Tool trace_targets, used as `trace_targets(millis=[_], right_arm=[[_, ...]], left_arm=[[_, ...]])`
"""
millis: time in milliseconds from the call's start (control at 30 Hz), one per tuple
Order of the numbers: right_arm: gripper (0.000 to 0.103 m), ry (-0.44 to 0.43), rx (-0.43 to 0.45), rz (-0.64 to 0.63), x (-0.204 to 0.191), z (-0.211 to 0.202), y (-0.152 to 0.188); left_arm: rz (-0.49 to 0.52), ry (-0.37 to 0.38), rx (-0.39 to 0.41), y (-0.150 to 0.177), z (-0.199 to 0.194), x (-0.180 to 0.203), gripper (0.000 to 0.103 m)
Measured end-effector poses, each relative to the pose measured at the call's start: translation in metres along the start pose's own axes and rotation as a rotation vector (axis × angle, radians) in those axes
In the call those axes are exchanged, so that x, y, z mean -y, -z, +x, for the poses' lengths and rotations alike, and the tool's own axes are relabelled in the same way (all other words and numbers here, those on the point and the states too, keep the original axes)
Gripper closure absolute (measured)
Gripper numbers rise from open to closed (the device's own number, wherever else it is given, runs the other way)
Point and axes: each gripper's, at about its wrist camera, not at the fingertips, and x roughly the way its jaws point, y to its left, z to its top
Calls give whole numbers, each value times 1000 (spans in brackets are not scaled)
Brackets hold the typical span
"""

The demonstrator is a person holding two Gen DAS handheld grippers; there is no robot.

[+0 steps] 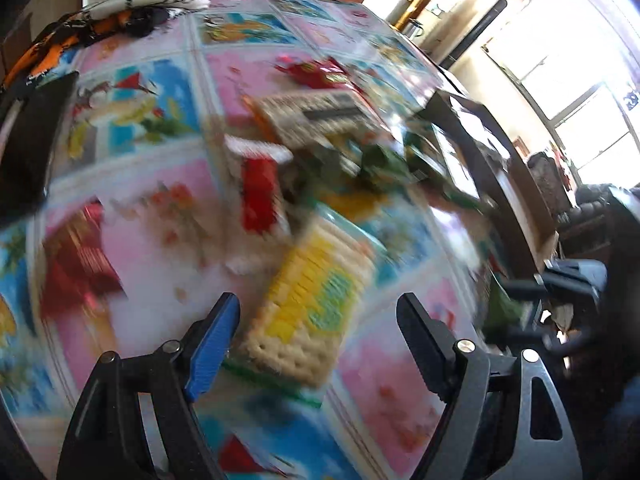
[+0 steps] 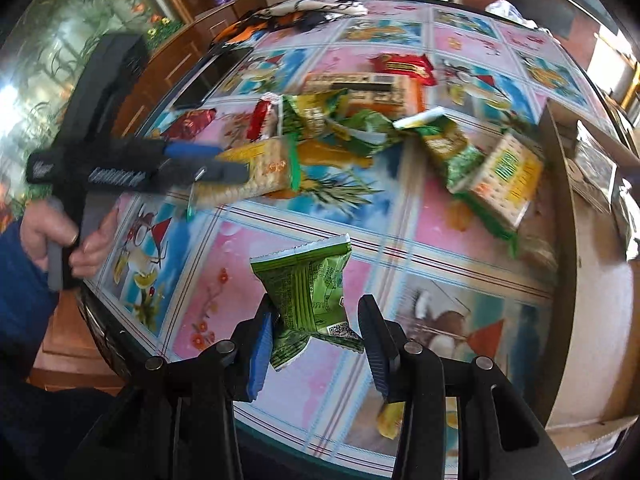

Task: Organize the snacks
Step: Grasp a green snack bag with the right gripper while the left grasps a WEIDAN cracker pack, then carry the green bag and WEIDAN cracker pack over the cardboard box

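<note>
Right tool (image 2: 316, 334) pinching green packet (image 2: 310, 292); left tool (image 1: 320, 320) spread over cracker pack (image 1: 308, 304); snack pile (image 2: 360, 120) beyond.

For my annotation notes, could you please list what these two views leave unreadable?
- Left wrist view: motion blur smears the cracker packet between the left gripper fingers; contact unclear.
- Right wrist view: print on the green snack packet in the right gripper is too small.
- Right wrist view: the cardboard box is cut off at the edge.
</note>
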Motion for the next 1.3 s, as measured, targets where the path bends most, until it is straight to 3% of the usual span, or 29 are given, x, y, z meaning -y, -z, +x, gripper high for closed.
trace_targets(millis=[133, 300, 367, 433, 467, 567, 700, 1000, 1300], right_arm=[[58, -5, 5, 15, 5, -1, 2], [58, -12, 5, 11, 7, 1, 2], [58, -15, 9, 1, 7, 0, 1], [58, -16, 15, -4, 9, -2, 1], [58, -17, 18, -5, 10, -3, 0], [58, -18, 31, 1, 16, -8, -2], [58, -10, 53, 10, 23, -14, -6], [58, 35, 115, 59, 44, -29, -12], [58, 34, 153, 78, 56, -43, -7]], left_arm=[[-10, -47, 12, 15, 2, 20, 23], [-41, -216, 23, -1, 15, 23, 23], [-25, -307, 27, -5, 20, 29, 35], [-3, -382, 35, -4, 22, 34, 57], [-1, -405, 44, -2, 22, 36, 58], [-26, -406, 70, 8, 20, 41, 58], [-61, -339, 107, 15, 15, 56, 58], [51, -483, 242, -7, -15, 98, 58], [131, -553, 278, -21, -26, 127, 58]])
